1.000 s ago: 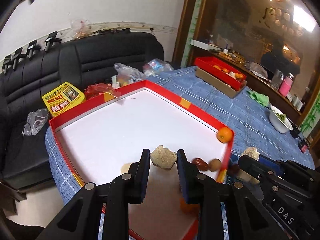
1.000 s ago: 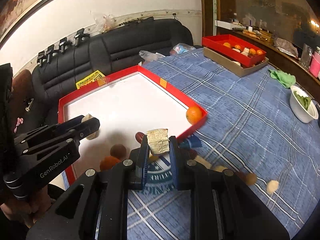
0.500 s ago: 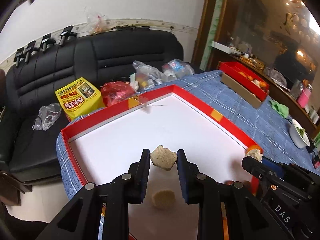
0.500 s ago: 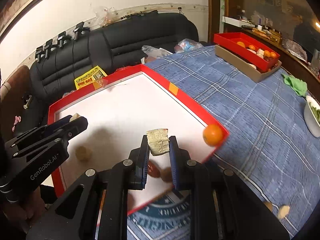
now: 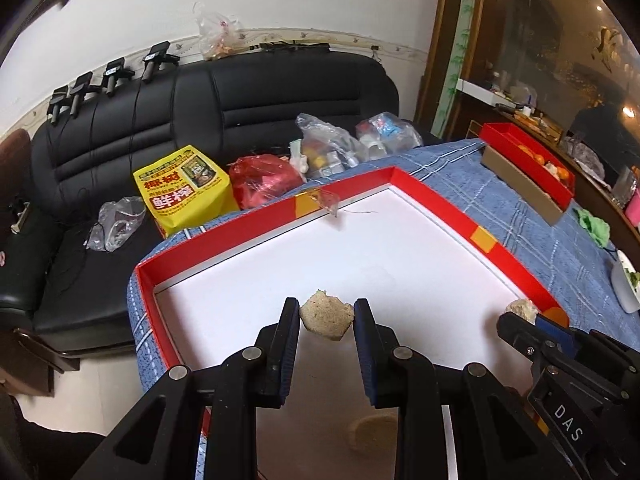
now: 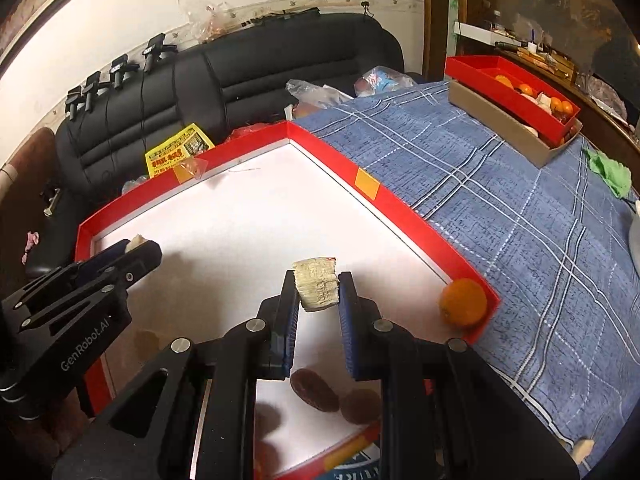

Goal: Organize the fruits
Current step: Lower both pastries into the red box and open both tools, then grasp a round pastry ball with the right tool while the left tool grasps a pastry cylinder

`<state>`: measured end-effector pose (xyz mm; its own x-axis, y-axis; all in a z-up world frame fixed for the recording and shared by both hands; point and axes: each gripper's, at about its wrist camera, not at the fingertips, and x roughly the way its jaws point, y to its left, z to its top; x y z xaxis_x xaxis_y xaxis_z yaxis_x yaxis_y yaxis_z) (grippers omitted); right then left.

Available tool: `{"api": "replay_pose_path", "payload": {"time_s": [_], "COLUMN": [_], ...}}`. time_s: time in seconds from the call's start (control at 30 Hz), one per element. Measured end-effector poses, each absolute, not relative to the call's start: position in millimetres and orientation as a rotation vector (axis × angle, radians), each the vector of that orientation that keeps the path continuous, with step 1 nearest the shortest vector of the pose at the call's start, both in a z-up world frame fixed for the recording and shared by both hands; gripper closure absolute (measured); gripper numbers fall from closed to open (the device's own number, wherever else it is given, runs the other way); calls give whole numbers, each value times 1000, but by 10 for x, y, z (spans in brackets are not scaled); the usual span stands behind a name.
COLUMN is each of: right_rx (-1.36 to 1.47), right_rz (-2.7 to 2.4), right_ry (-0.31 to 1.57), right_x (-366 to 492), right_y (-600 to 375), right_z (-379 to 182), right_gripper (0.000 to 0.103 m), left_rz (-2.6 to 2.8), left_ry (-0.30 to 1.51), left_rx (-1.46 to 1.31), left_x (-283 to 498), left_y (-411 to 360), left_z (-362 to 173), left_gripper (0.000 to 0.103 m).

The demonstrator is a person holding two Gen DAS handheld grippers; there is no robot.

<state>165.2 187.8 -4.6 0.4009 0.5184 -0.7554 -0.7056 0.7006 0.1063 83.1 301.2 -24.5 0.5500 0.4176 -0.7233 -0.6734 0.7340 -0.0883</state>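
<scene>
My left gripper (image 5: 326, 316) is shut on a tan fruit chunk (image 5: 327, 317) and holds it above the white floor of the big red tray (image 5: 224, 236). My right gripper (image 6: 318, 290) is shut on a pale ridged fruit piece (image 6: 316, 286) above the same tray (image 6: 396, 208). An orange (image 6: 463, 303) sits in the tray's right corner. Two dark brown fruits (image 6: 314, 390) lie under the right gripper. A tan round fruit (image 5: 370, 434) lies on the tray under the left gripper. Each gripper shows at the edge of the other's view.
A second red tray with oranges (image 6: 516, 94) stands on a brown box at the far right of the blue checked tablecloth (image 6: 520, 208). A green cloth (image 6: 610, 172) lies beyond it. A black sofa (image 5: 200, 120) with bags and a yellow pack (image 5: 184, 190) is behind the table.
Both grippers have moved forward over the red tray, each still holding its fruit piece. The orange and brown fruits now lie nearer the camera or below the fingers.
</scene>
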Motion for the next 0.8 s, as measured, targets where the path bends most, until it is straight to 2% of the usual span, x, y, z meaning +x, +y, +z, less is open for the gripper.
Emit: {"api": "replay_pose_path", "payload": {"time_s": [0.03,0.1,0.17,0.2,0.23,0.27,0.5,0.67,0.8], "right_rx": [-248,-254,-268,-275,-282,-287,-246,-188,-147], "right_rz": [779,765,753,750,745,740,708,652,537], "right_ry": [863,874,875,869,863,858,802,743,759], "right_x": [1662,1674,1672,1657,1639,1623,1416,1188,1157], "right_y": [1886,1897,1897,1892,1876,1850,1387,619,-100], "right_z": [-61,-91,-106,-100,-89,-75,154,293,190], "right_gripper": [84,83,81,69,51,46,46,45,44], "left_rz": [675,697,707,710,717,718,659,558,428], "left_ry": [752,771,763,760,756,753,685,647,648], "left_rx": [-379,-389,-408,-408,-408,-410,-417,-373,-291], "left_x": [835,832,792,773,747,726,505,421,439], "left_y": [3025,3058,3069,3063,3050,3034,2736,2262,1760], "left_z": [-254,-271,-257,-249,-227,-207,30,164,168], "left_gripper": [74,49,39,35,35,35,34,34,34]}}
